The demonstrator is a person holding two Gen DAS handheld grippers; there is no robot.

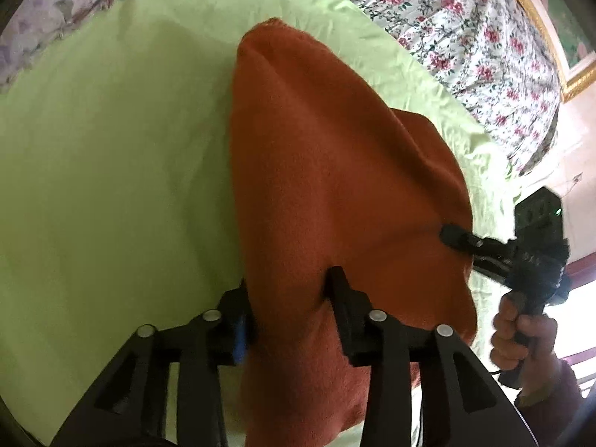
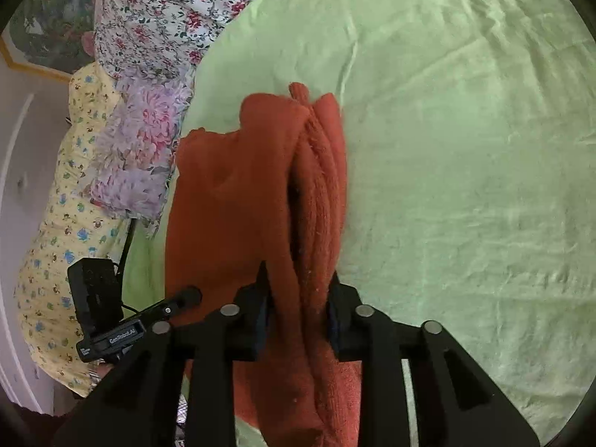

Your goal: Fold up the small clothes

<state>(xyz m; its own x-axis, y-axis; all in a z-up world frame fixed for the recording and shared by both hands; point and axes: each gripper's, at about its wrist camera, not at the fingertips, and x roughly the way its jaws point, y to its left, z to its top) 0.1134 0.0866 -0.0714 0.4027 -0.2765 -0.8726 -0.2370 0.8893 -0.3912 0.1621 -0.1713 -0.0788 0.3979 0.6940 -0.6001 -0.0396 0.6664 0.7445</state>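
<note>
- Your left gripper (image 1: 288, 292) is clamped on the rust-orange garment (image 1: 335, 171), jaws partly apart w/ a thick fold of cloth pinched between the pads.
- Your right gripper (image 2: 298, 290) is also clamped on the same garment, several bunched layers squeezed between its fingers; in the left wrist view its tip meets the cloth's right edge, and your right hand (image 1: 521, 339) grips the handle.
- Garment hangs and drapes from both grippers, over the green sheet (image 1: 111, 167); far end looks to rest on the sheet, but can't tell for sure.
- In the right wrist view the cloth shows stacked folds on its right side, a flatter panel on its left.
- No containers in either view.
- Floral bedding (image 1: 465, 29) lies beyond the sheet; a flowered pillow (image 2: 141, 156) sits just beside the garment's left edge.
- Near part of the garment is cut off under the gripper frames; what kind of garment it is can't be made out.
</note>
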